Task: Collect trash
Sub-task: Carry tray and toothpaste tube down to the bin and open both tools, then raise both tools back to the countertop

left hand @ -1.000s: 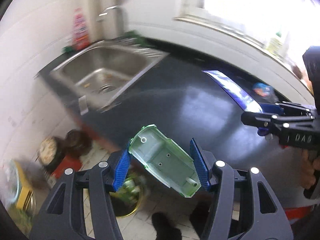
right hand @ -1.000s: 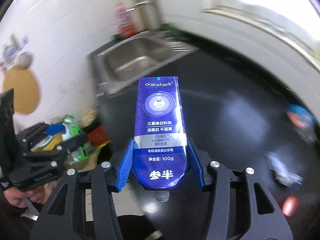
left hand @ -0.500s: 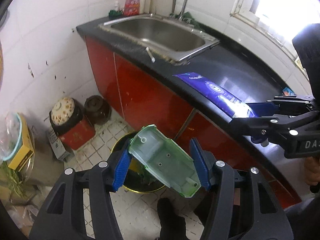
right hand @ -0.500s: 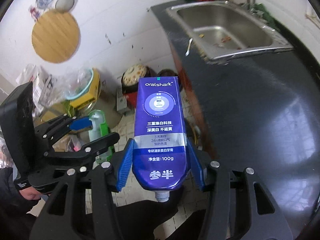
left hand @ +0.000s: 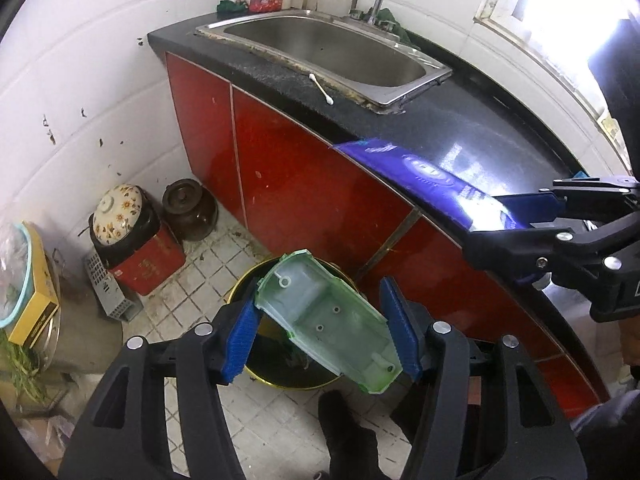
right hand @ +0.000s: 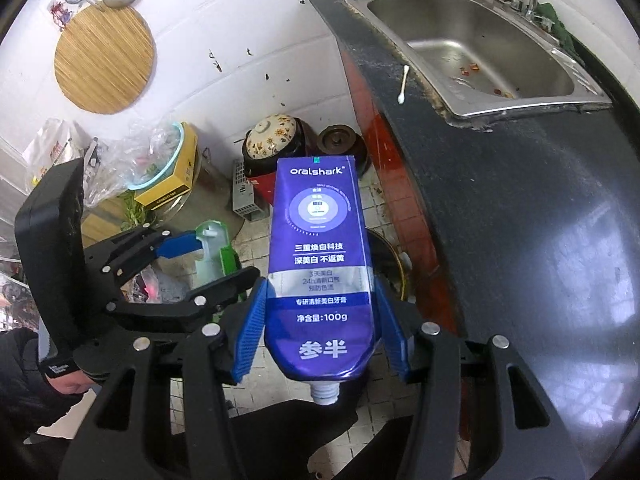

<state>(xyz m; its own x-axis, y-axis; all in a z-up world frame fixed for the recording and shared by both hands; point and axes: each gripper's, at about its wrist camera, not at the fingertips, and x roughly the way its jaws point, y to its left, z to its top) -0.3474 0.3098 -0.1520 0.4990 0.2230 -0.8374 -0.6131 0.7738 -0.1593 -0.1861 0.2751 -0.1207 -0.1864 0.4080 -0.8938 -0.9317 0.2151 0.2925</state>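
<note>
Trash goes into the bin (left hand: 280, 364) on the tiled floor, and we have one piece in each claw. Our left claw (left hand: 322, 326) carries the pale green plastic shell (left hand: 326, 320), which lies tilted across the gap with the bin's dark mouth right below and beyond the fingertips; its jaws are opening, the right pad already looks clear of the shell while the left pad seems to touch its edge, so we judge the drop has begun. To do it well we should hold that claw steady over the middle of the bin and let the jaws part fully, since the shell sits skewed and could tip off the near rim onto the tiles. Our right claw (right hand: 324, 330) is clenched on the blue toothpaste tube (right hand: 320, 276), gripped low near its uncapped nozzle, with the long flat end sticking out ahead. From this claw the bin shows only as a yellow-rimmed edge just past the right pad, half hidden by the tube, so we judge it is not yet centred. We would shift it left, away from the black counter (right hand: 520, 240) and red cabinet (left hand: 304, 184), until the bin lies beneath the tube, keep it clear of the left claw, then release. The cotton swab (right hand: 403, 85) by the sink (right hand: 480, 52) looks like trash too.
</note>
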